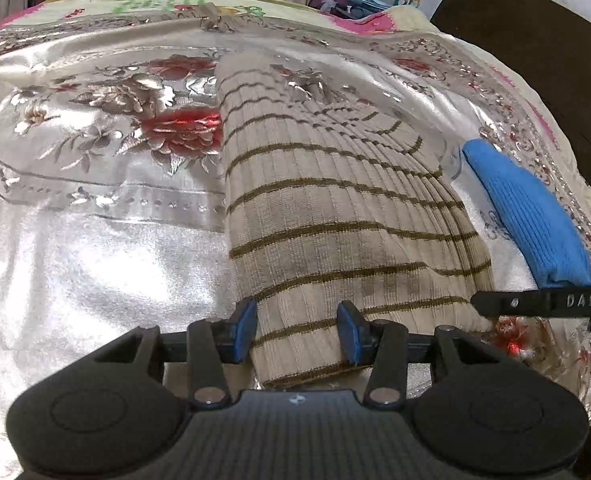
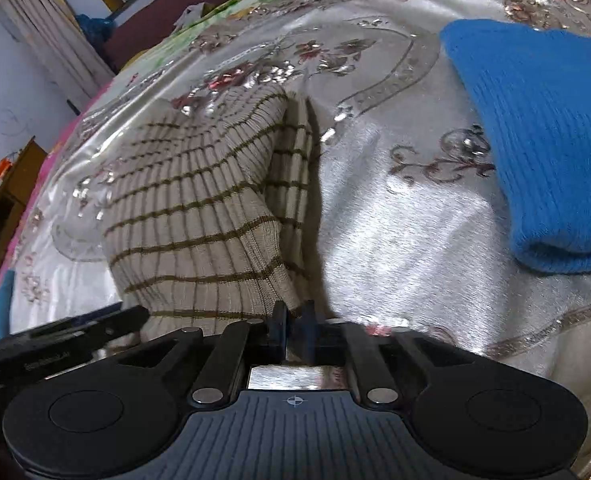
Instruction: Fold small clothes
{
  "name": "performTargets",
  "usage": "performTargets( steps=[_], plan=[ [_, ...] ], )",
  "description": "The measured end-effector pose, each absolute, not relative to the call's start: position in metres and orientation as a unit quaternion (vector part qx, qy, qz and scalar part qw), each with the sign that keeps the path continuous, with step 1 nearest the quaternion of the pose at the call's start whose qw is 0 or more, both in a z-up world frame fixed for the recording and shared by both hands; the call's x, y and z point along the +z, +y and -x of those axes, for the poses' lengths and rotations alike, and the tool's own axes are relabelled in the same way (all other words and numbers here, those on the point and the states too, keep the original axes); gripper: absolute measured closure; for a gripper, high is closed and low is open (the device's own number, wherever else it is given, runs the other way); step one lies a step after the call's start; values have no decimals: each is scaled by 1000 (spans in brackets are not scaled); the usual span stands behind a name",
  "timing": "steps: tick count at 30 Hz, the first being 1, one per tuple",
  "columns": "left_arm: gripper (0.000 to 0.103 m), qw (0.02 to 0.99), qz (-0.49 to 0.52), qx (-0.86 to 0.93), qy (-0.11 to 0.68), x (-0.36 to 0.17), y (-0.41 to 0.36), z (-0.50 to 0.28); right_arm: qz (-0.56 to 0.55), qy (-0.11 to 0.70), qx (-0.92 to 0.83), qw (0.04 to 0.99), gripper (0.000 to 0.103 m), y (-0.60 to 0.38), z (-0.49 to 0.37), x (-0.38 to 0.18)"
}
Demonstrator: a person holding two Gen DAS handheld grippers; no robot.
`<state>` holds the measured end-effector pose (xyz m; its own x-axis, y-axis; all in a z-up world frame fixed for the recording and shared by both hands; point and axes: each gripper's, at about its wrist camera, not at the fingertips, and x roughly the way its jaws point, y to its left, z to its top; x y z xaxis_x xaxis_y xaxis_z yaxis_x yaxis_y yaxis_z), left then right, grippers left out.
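Bed cover (image 1: pixel 95 240): silver satin with red and pink flower embroidery, spread over the bed and carrying everything you are working on. It looks slick, so expect cloth to slide on it.

Striped garment (image 1: pixel 335 208): beige ribbed knit with olive stripes, lying lengthwise in the middle of the cover, its near end raised off the satin. In the right wrist view one layer is already lapped over another, leaving a narrow strip showing along the right edge.

Blue garment (image 2: pixel 535 140): folded knit, resting on the cover to the right of the striped one, apart from it.

Left tongs (image 1: pixel 297 330): spread, blue pads either side of the striped garment's near end, not closed on it.

Right tongs (image 2: pixel 294 322): pressed nearly together, pinching the near right corner of the striped garment.

Handling note, as a judgement: you appear to be mid-fold, lifting the near hem. Close the left tongs on the hem level with the right before you carry it, keep both corners at equal height and the hem taut between them, lay it square onto the far end, and steer clear of the blue garment.
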<state>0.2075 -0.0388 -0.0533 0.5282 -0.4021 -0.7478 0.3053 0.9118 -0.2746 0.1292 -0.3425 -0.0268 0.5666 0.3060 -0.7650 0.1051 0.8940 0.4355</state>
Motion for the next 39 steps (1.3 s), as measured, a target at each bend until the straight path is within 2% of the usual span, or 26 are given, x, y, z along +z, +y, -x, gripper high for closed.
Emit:
performTargets(
  steps=[3, 5, 9, 11, 18, 19, 20, 21, 23, 26, 30, 33, 36, 39],
  plan=[
    [55, 875, 57, -204, 436, -43, -36, -205, -226, 441, 58, 867, 85, -349, -130, -9],
    [55, 877, 57, -204, 432, -39, -33, -204, -236, 424, 58, 872, 78, -354, -131, 3],
    [55, 881, 65, -197, 425, -32, -30, -207, -238, 388, 56, 889, 70, -357, -155, 21],
    [55, 883, 66, -196, 421, -29, -31, -209, -237, 389, 48, 889, 62, -355, -181, 19],
    [55, 886, 48, -197, 417, -29, -41, -224, -273, 412, 37, 869, 61, -342, -247, -16],
    [54, 886, 47, -198, 416, -29, -42, -225, -272, 410, 39, 869, 65, -339, -249, -18],
    [54, 886, 45, -198, 416, -29, -43, -227, -272, 407, 38, 871, 80, -338, -249, -18],
    [54, 886, 45, -199, 416, -29, -43, -228, -273, 402, 34, 873, 87, -338, -246, -16],
    [54, 887, 49, -199, 413, -27, -42, -228, -285, 384, 35, 878, 94, -344, -236, -10],
    [54, 890, 53, -202, 404, -26, -40, -228, -318, 358, 24, 877, 95, -359, -218, -10],
    [53, 892, 38, -199, 405, -32, -48, -231, -330, 389, -10, 860, 96, -369, -223, -43],
    [45, 887, 20, -197, 417, -39, -51, -234, -349, 388, -17, 853, 96, -374, -222, -51],
    [44, 884, 37, -193, 423, -41, -46, -234, -312, 395, -19, 864, 96, -365, -223, -46],
    [44, 888, 39, -192, 416, -34, -45, -229, -258, 404, -17, 877, 92, -354, -224, -36]
  ],
)
